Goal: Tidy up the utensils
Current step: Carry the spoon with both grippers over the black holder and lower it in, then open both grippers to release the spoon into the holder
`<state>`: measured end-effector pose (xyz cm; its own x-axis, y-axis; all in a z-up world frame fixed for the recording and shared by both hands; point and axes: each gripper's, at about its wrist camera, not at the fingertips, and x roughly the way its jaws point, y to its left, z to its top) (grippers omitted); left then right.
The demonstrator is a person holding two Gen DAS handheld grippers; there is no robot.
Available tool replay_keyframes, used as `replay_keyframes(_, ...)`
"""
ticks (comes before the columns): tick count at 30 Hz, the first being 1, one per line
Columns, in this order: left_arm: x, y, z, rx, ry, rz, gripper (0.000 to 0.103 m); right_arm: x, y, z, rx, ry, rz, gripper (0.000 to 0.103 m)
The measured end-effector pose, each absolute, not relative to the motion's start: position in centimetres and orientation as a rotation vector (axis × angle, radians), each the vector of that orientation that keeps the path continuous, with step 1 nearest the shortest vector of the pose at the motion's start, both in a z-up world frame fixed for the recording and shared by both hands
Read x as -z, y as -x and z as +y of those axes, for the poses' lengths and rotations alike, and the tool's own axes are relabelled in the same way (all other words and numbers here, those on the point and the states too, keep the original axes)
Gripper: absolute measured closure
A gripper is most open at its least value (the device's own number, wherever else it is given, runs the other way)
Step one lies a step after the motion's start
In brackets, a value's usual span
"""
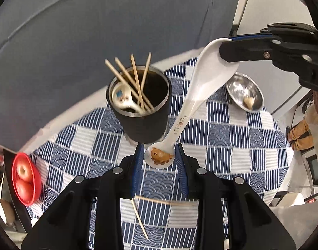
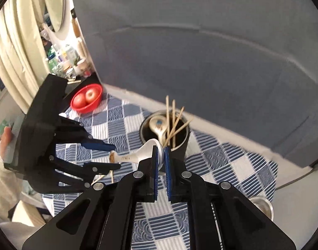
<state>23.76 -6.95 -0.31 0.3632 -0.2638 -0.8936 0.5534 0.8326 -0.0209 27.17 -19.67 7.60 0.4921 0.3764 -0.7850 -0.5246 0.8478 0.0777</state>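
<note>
a white ceramic spoon [image 1: 197,95] with an orange octopus print, a black steel-rimmed utensil cup [image 1: 141,104], a red plastic bowl [image 1: 24,179], and a blue-and-white checked, wave-patterned tablecloth [image 1: 232,145] on the desk.

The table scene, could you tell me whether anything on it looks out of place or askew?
Two loose chopsticks lie crossed on the checked tablecloth, while the rest stand in the black cup. The white spoon hangs in mid-air, its bowl pinched by the right gripper and its handle end between the open left gripper.
</note>
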Motion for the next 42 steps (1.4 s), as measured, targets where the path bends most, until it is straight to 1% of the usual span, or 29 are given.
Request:
replay_keyframes(11,-1.5,-28.3,-8.5,0.586,-0.288,1.065,0.071,-10.8,-29.1,-19.9,-0.481,0.259,0.827,0.096)
replay_keyframes(19,-1.0,-30.5,-8.7,0.605,-0.267,1.083,0.071,-10.7,-30.0,-19.5,-0.472,0.27,0.816,0.094)
replay_keyframes(20,-0.7,-30.7,-8.8,0.599,-0.273,1.079,0.071,-10.6,-30.2,-19.4,-0.482,0.265,0.811,0.093)
replay_keyframes(21,-0.6,-30.9,-8.8,0.591,-0.286,1.068,0.062,-10.5,-30.4,-19.3,-0.495,0.255,0.805,0.093)
replay_keyframes(22,-0.5,-30.9,-8.9,0.583,-0.302,1.056,0.052,-10.3,-30.6,-19.2,-0.501,0.246,0.803,0.082)
replay_keyframes(23,-0.5,-30.6,-9.0,0.585,-0.318,1.033,0.029,-10.0,-30.8,-19.2,-0.495,0.242,0.807,0.073)
replay_keyframes(24,-0.5,-30.3,-8.9,0.587,-0.326,1.016,0.014,-9.8,-30.7,-19.2,-0.486,0.241,0.802,0.053)
replay_keyframes(25,-0.5,-29.9,-8.8,0.594,-0.333,1.005,0.012,-9.6,-30.6,-19.3,-0.477,0.239,0.792,0.039)
replay_keyframes(26,-0.5,-29.7,-8.7,0.601,-0.336,1.001,0.012,-9.4,-30.3,-19.5,-0.473,0.235,0.782,0.036)
replay_keyframes(27,-0.4,-29.3,-8.4,0.597,-0.344,0.994,0.01,-9.3,-30.1,-19.7,-0.477,0.226,0.78,0.027)
replay_keyframes(29,-0.1,-29.0,-7.8,0.577,-0.348,0.995,0.007,-9.0,-29.9,-20.3,-0.48,0.195,0.784,0.018)
replay_keyframes(34,0.8,-28.0,-5.4,0.543,-0.29,1.026,0.006,-8.2,-29.6,-21.3,-0.468,0.137,0.811,0.016)
replay_keyframes(42,3.0,-25.9,-1.8,0.474,-0.266,1.086,0.006,-6.2,-27.6,-20.6,-0.464,0.191,0.851,0.015)
